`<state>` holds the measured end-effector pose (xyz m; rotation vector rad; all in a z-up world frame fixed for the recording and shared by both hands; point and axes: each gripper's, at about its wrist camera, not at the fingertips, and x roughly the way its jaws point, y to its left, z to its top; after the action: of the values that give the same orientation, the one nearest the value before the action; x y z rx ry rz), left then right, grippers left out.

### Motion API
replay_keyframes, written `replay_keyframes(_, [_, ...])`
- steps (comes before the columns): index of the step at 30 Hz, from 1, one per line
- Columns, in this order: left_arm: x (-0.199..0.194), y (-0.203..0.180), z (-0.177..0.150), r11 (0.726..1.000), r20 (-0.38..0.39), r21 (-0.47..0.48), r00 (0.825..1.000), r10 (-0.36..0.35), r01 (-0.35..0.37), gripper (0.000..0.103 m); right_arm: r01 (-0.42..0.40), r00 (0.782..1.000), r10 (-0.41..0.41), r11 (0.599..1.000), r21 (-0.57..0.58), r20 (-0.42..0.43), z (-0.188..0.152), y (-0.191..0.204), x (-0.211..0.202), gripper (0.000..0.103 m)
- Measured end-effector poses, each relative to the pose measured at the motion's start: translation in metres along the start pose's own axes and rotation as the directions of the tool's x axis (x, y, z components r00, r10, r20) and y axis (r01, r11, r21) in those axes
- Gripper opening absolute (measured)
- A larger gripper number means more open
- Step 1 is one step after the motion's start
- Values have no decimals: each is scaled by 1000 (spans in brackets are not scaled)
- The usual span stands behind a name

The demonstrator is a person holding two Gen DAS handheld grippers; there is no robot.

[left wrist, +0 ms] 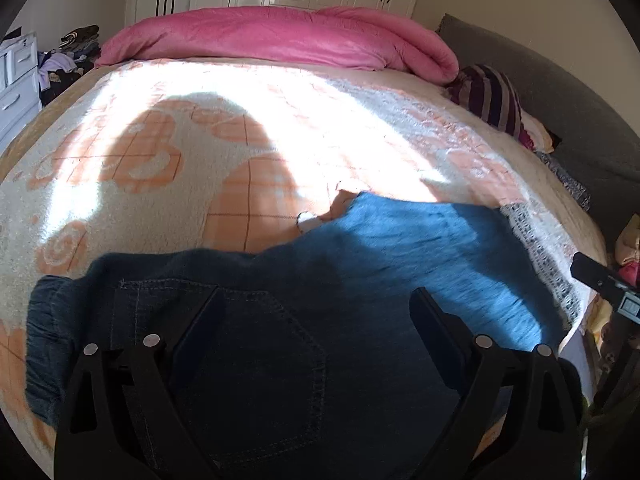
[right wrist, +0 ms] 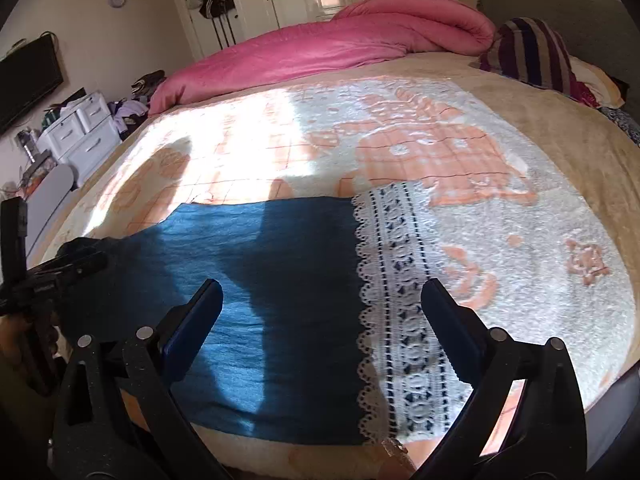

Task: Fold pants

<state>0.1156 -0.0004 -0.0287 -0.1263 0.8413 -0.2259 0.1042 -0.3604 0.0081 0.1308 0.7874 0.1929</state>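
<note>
Blue denim pants [left wrist: 256,360] lie flat on the bed, the waist and a stitched back pocket at the left, the legs running right. Their leg ends carry a white lace cuff [right wrist: 404,320]; the blue leg fabric [right wrist: 280,280] fills the right wrist view. My left gripper [left wrist: 316,304] is open, its fingers spread above the pocket area. My right gripper [right wrist: 322,300] is open, its fingers spread above the leg where blue cloth meets lace. Neither holds anything. The left gripper also shows at the left edge of the right wrist view [right wrist: 48,272].
The bed has a cream and orange patterned blanket [left wrist: 160,152]. A rolled pink duvet [left wrist: 280,36] lies along the far side. A striped pillow [left wrist: 492,96] sits by the grey headboard [left wrist: 560,92]. White drawers [right wrist: 80,136] and a cluttered floor stand beyond the far left edge.
</note>
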Motion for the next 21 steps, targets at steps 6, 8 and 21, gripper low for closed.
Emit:
replay_keyframes(6, [-17, -14, 8, 1000, 30, 31, 1000, 4, -4, 93, 20, 998, -23, 998, 58, 61, 4, -20, -21, 94])
replay_keyframes(8, [-22, -19, 11, 999, 39, 38, 999, 3, -4, 93, 26, 997, -30, 997, 66, 72, 3, -25, -26, 94])
replay_keyframes(21, [-32, -64, 32, 993, 69, 114, 997, -19, 11, 93, 38, 989, -51, 995, 95, 139, 0, -50, -54, 94])
